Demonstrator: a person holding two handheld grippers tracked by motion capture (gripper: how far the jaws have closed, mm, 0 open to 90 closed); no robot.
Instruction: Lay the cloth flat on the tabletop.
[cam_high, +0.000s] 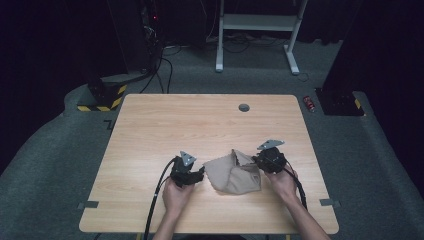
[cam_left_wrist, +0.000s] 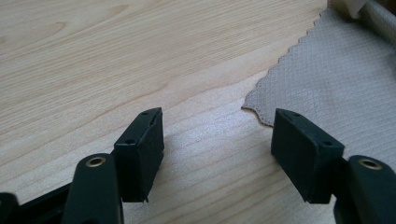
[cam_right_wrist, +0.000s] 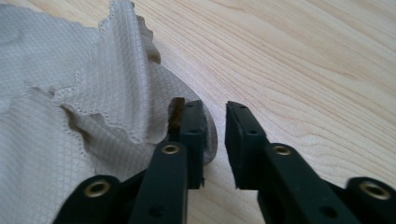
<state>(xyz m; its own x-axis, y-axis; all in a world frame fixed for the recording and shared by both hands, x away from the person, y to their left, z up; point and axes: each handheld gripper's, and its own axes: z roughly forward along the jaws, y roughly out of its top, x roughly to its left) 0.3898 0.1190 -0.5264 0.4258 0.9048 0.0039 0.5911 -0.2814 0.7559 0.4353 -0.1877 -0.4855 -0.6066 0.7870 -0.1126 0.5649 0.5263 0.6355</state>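
A beige cloth (cam_high: 234, 172) lies crumpled and partly folded on the wooden table (cam_high: 200, 120), near its front. My left gripper (cam_high: 201, 174) rests just left of the cloth. In the left gripper view, that gripper (cam_left_wrist: 218, 122) stands wide open with bare wood between its jaws. The cloth's scalloped corner (cam_left_wrist: 261, 112) lies just beyond its right jaw. My right gripper (cam_high: 256, 161) is at the cloth's right edge. In the right gripper view, its jaws (cam_right_wrist: 214, 108) stand a narrow gap apart with only wood between them. A raised fold of cloth (cam_right_wrist: 116, 70) lies against the outside of the left jaw.
A grey round cap (cam_high: 244, 107) sits in the tabletop near the far edge. Beyond the table stand a white desk frame (cam_high: 257, 30), a yellow-and-black striped base (cam_high: 102, 97) and a small red object (cam_high: 309, 103) on the carpet. Cables trail back from both grippers.
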